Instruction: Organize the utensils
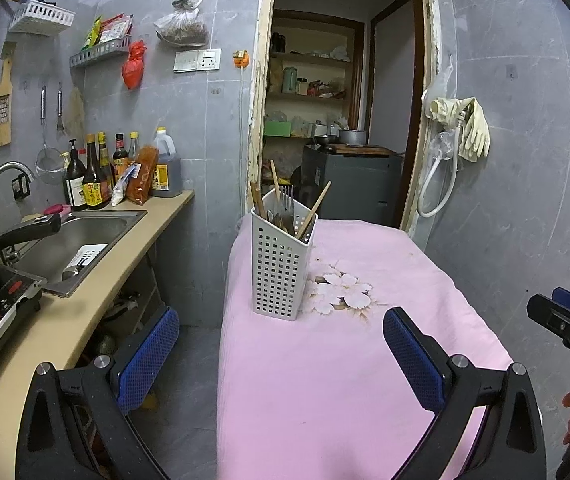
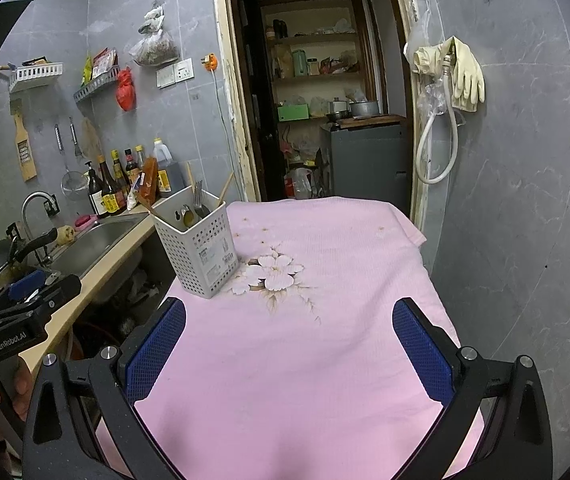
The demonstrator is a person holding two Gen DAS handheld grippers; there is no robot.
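Both grippers hover level over pink cloth (image 2: 285, 360), short of white utensil caddy (image 1: 281, 268). Left gripper (image 1: 281, 356) & right gripper (image 2: 289, 352): jaws wide apart, nothing held. Fork, spoons, chopsticks stand inside caddy.

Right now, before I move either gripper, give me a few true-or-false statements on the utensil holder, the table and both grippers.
1. The white utensil holder stands upright on the pink cloth. True.
2. The holder is empty. False: a fork and chopsticks stand in it.
3. The left gripper is shut on a spoon. False: it is open and holds nothing.
4. The right gripper is open. True.
5. Loose utensils lie on the cloth. False: none are visible there.
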